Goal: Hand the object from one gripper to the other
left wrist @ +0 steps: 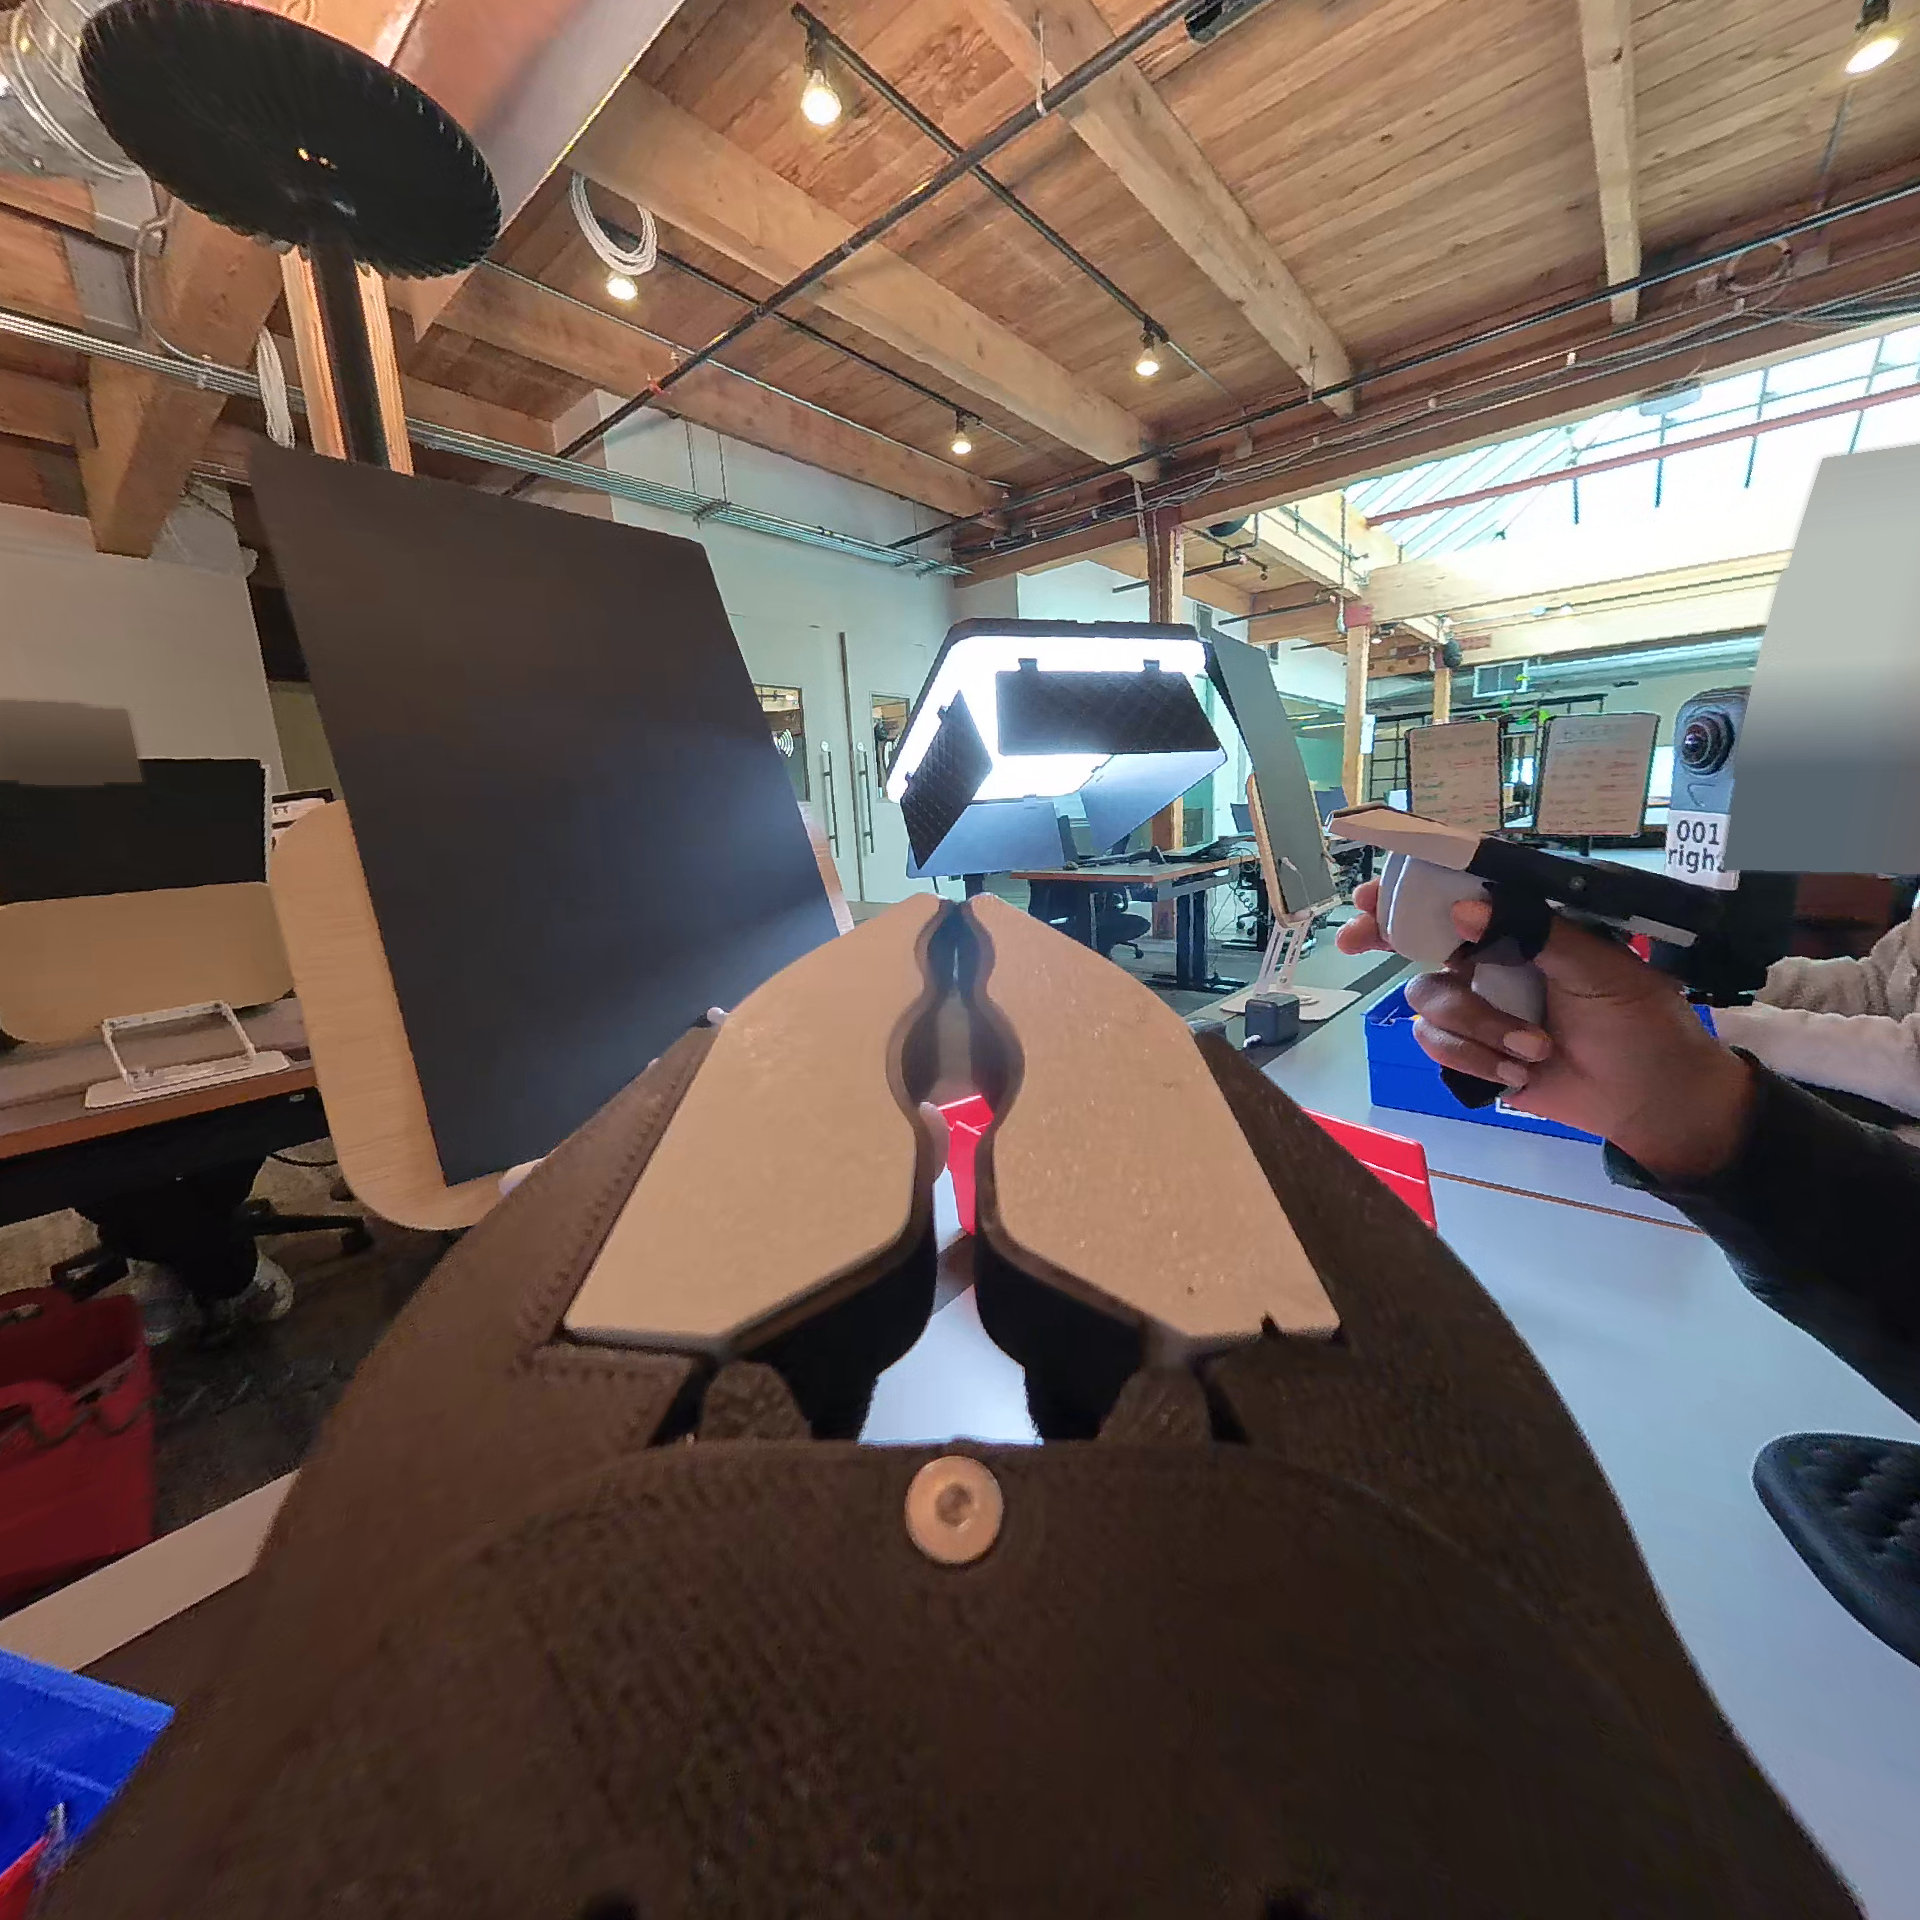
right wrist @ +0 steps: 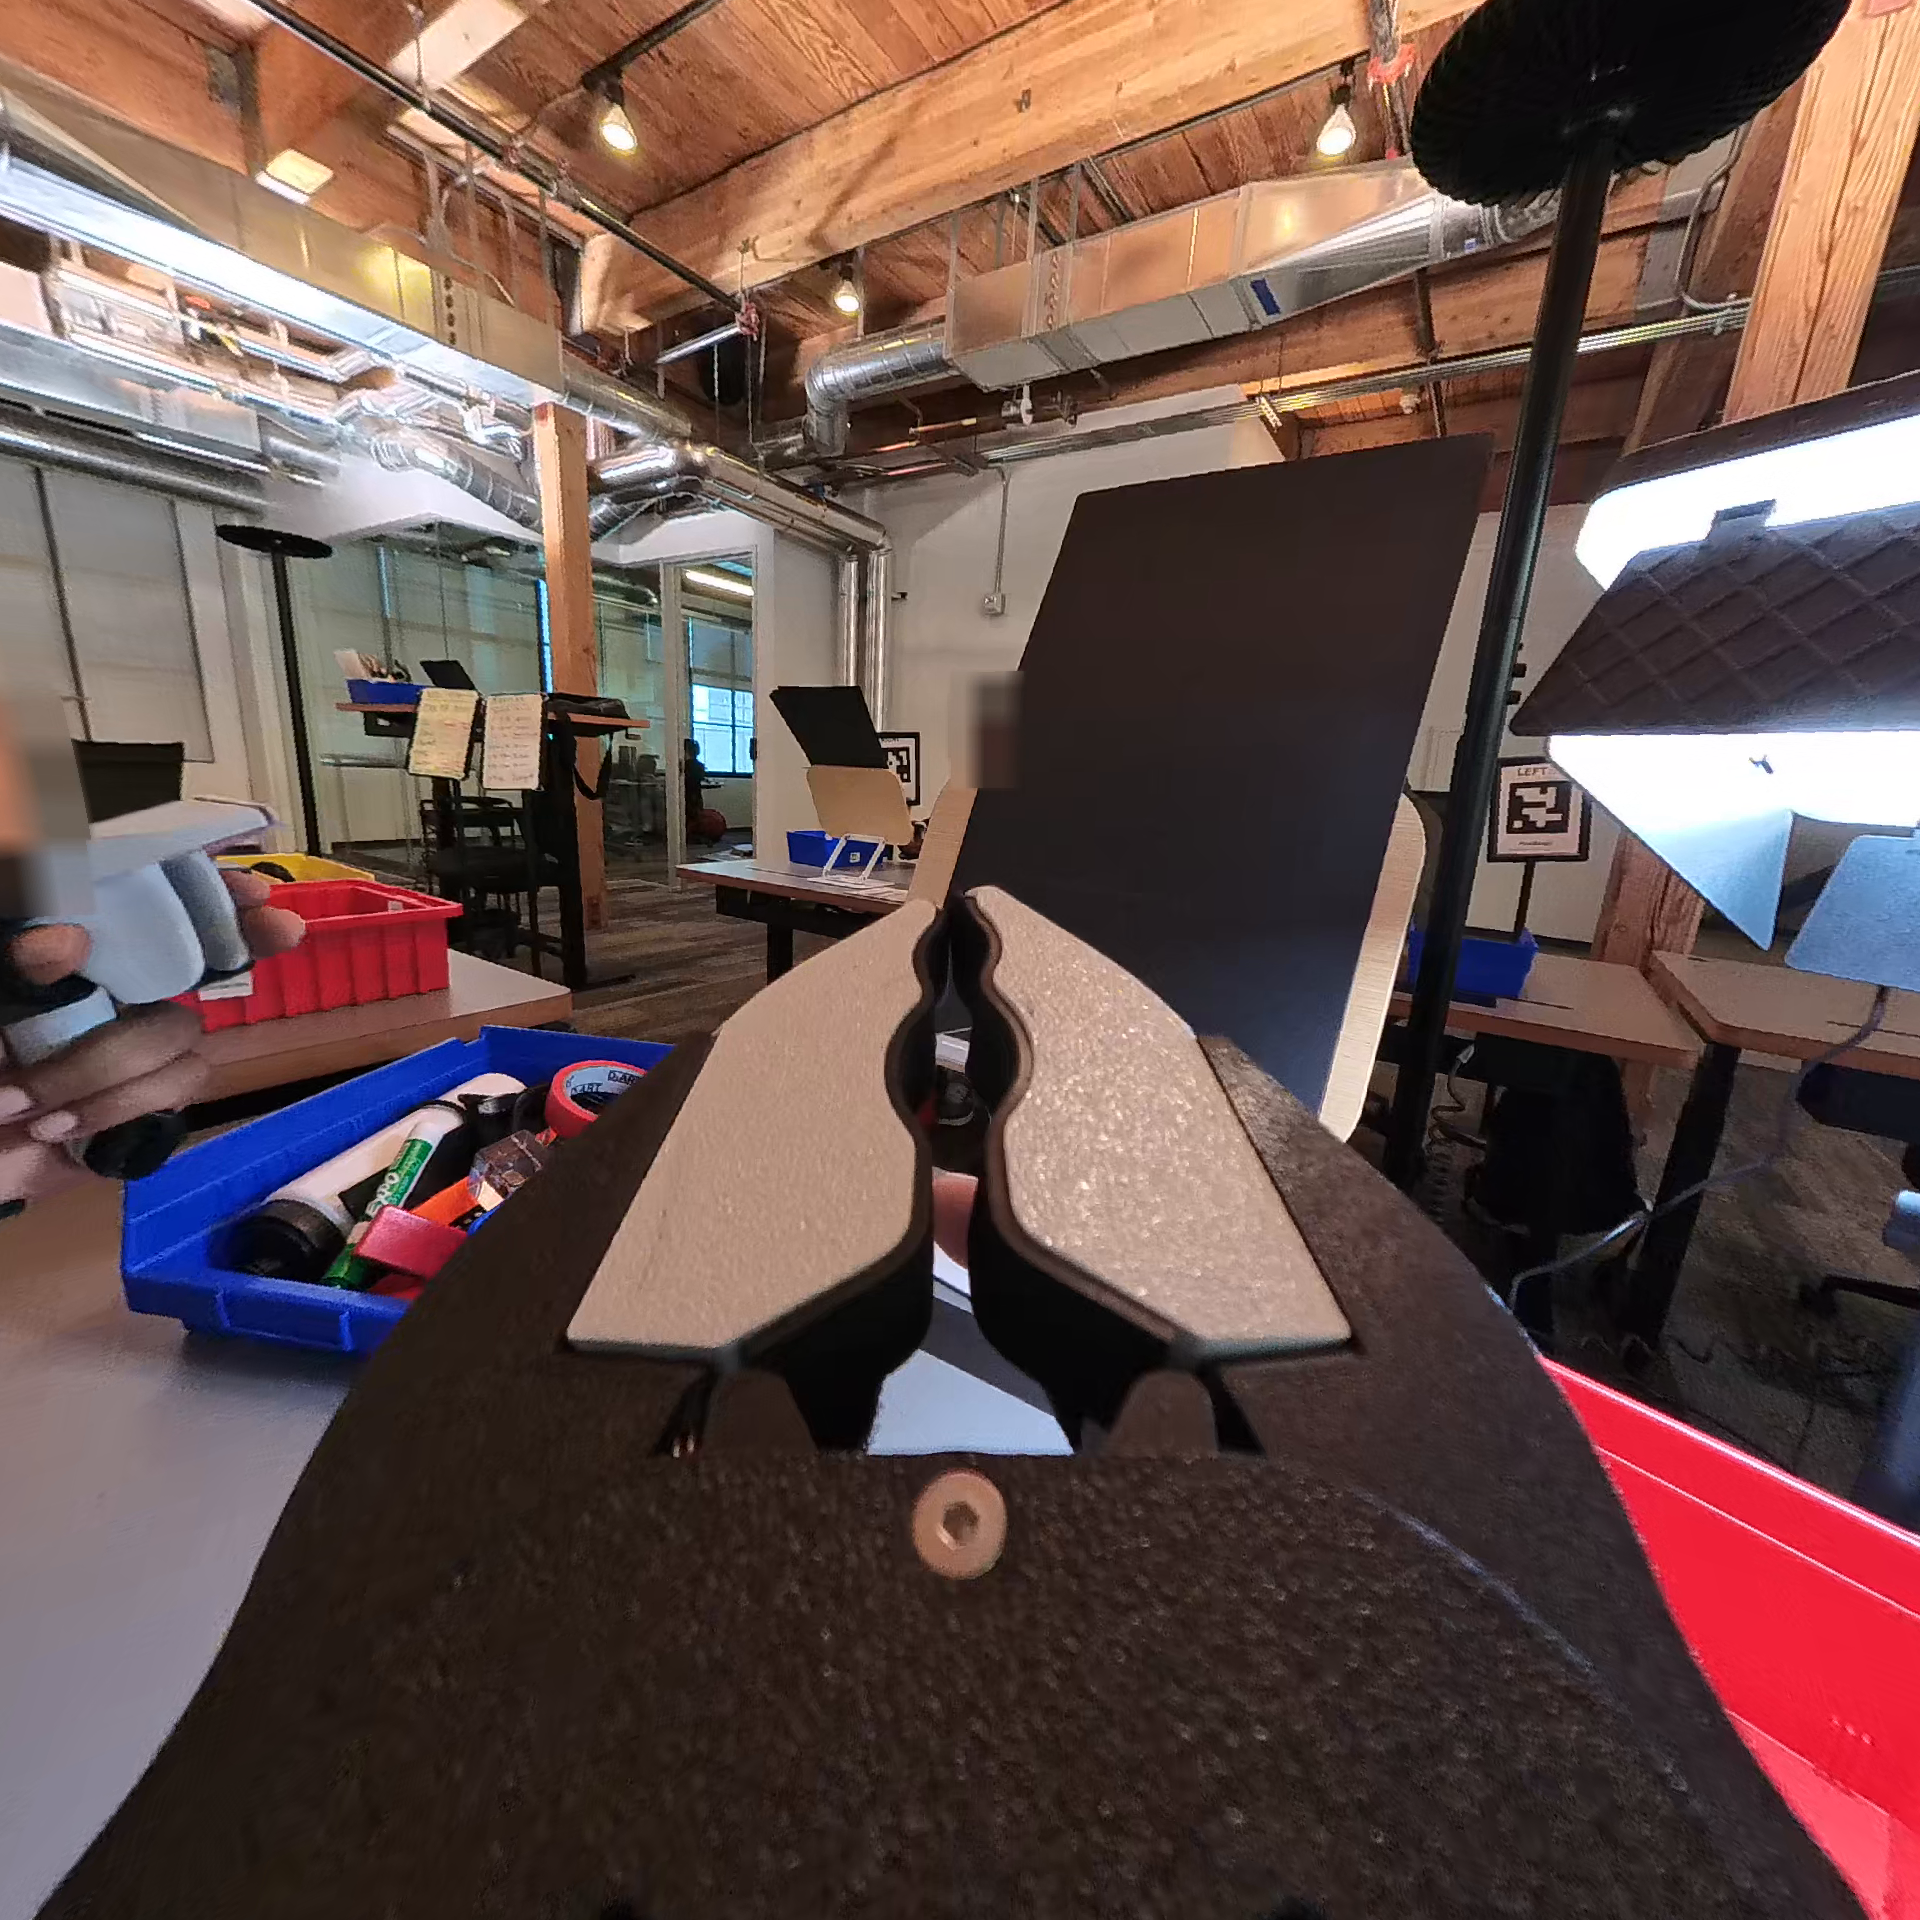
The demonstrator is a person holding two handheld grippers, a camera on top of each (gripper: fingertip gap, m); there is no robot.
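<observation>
Both grippers are raised over the table [right wrist: 125, 1455] with nothing between their fingers. Left gripper [left wrist: 956, 920]: clenched, empty. Right gripper [right wrist: 951, 909]: clenched, empty. By this showing no handover has begun; every step remains. The object to pass is not identifiable; candidates lie in the blue bin [right wrist: 249, 1174] left of the right gripper. A red bin [right wrist: 1766, 1558] sits to its right. Nothing blocks the reach.

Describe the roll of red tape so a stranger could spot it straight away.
Start at the grey table and find the blue bin of clutter on it, left of the right gripper. The red tape roll stands at the bin's far end. It is the only ring-shaped thing there; the marker beside it is a long white cylinder.
</observation>
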